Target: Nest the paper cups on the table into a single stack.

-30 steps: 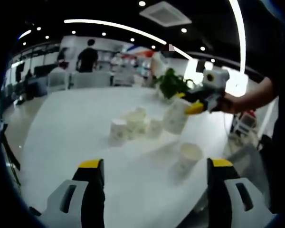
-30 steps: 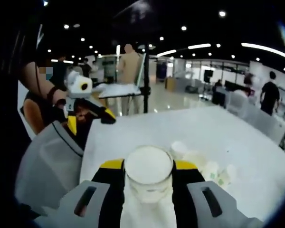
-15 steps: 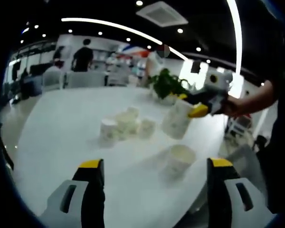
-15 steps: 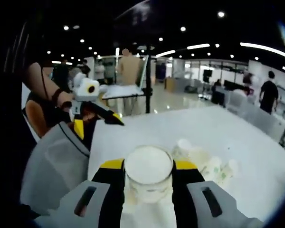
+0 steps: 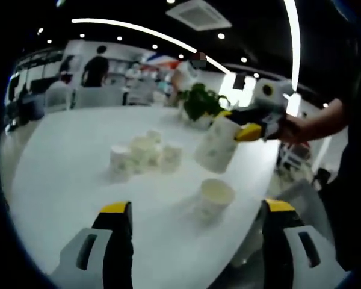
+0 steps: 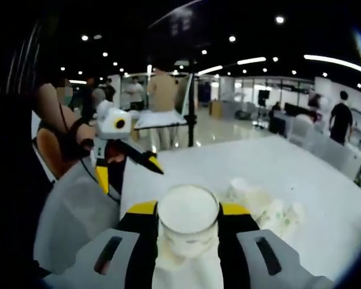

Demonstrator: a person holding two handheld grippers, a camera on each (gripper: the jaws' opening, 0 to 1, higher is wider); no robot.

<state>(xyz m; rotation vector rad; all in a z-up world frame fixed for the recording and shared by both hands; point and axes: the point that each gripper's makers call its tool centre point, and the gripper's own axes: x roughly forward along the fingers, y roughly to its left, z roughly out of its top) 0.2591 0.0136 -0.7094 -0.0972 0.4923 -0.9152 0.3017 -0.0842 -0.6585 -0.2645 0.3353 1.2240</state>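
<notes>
Gripping paper cup (image 6: 188,226), right tongs (image 6: 188,218); left tongs (image 5: 192,211) wide; no legible print.

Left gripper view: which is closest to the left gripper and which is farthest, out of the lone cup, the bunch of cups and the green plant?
1. The lone cup, standing on the table just ahead of the left gripper, a bit to the right.
2. The bunch of cups, farther along the table, to the left.
3. The green plant, farthest, at the table's far edge.

Legible text: none. Paper cups (image 5: 141,155) carry faint green markings, too blurred to read. Far wall signage: unreadable.
</notes>
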